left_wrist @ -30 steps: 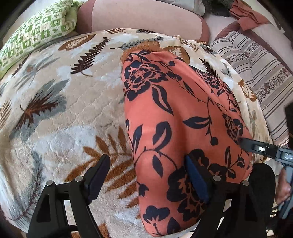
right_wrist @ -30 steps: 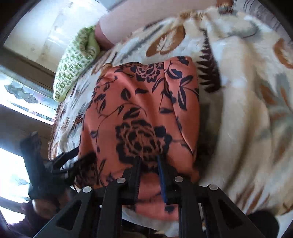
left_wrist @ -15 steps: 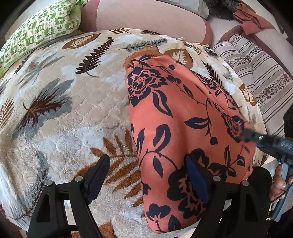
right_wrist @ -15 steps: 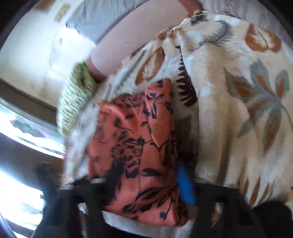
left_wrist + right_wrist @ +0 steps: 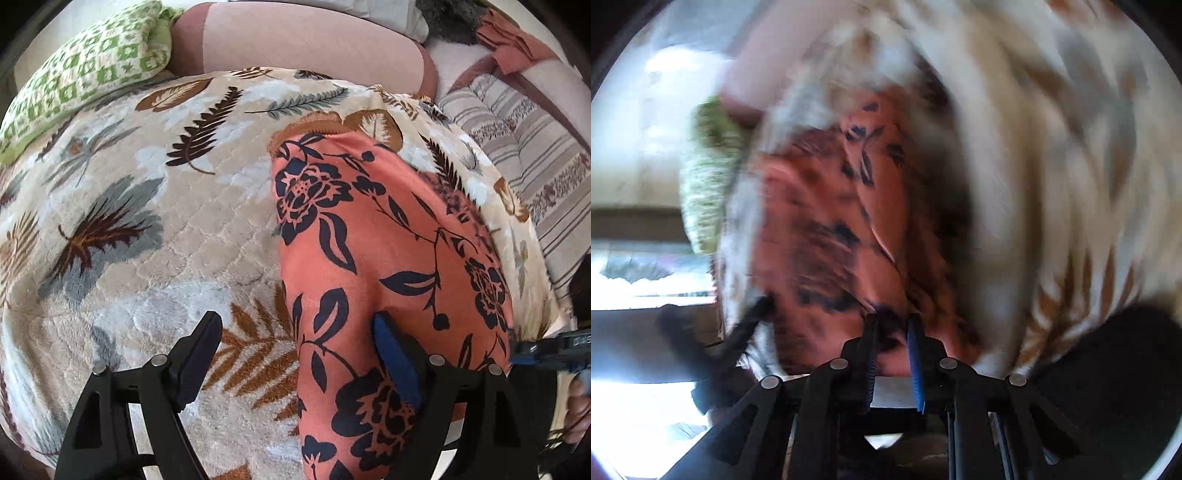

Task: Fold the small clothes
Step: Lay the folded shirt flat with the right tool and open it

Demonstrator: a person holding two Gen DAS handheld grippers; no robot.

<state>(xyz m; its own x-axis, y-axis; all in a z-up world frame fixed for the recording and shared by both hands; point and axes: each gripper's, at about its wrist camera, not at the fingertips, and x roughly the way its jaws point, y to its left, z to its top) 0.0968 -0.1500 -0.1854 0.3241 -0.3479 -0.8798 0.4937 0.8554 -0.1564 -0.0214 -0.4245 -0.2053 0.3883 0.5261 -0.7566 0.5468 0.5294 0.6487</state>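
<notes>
Your right gripper (image 5: 892, 332) pinches the near edge of the coral floral garment (image 5: 388, 277), which lies folded on the plush leaf-print blanket (image 5: 147, 240). Your left gripper (image 5: 295, 354) gapes wide, holding nothing. That smooth, thin fabric could slip from the pinch or drag unevenly, skewing the fold.
</notes>
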